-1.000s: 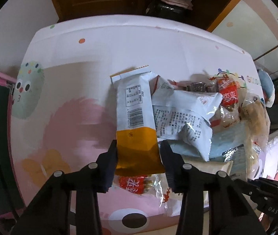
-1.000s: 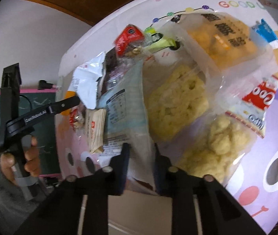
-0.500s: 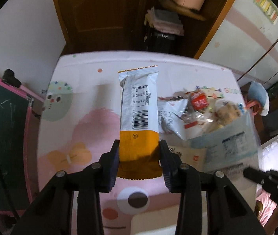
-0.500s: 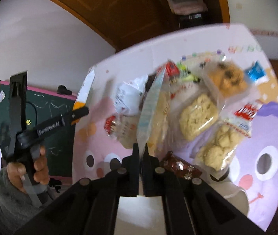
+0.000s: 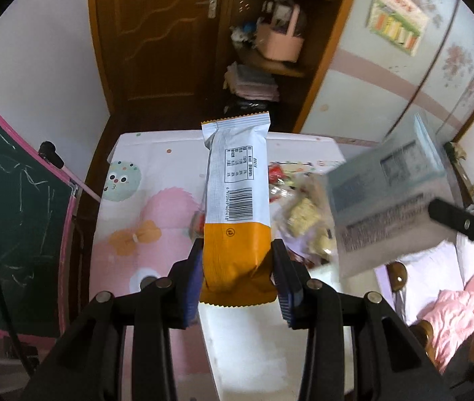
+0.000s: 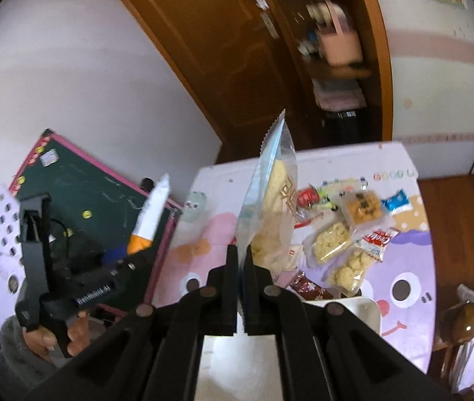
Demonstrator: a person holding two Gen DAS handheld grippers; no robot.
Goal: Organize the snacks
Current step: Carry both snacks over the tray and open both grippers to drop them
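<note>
My left gripper [image 5: 237,260] is shut on a white and orange snack packet [image 5: 237,197], held by its orange end high above the table; the packet also shows in the right wrist view [image 6: 151,215]. My right gripper [image 6: 241,260] is shut on the edge of a clear and pale blue bag of yellow crackers [image 6: 270,207], held edge-on above the table; in the left wrist view the bag [image 5: 387,197] is blurred at right. Several more snack packs [image 6: 347,234] lie on the pink and purple cartoon table cover [image 6: 410,267].
A white container [image 5: 247,344] sits at the near table edge below both grippers, also in the right wrist view [image 6: 367,307]. A green chalkboard [image 5: 9,207] stands left of the table. A wooden door and shelves [image 5: 270,50] are behind. A bed [image 5: 454,300] is at right.
Both grippers have risen well above the table with their packets. The right gripper closed onto the cracker bag's edge and lifted it out of the pile.
</note>
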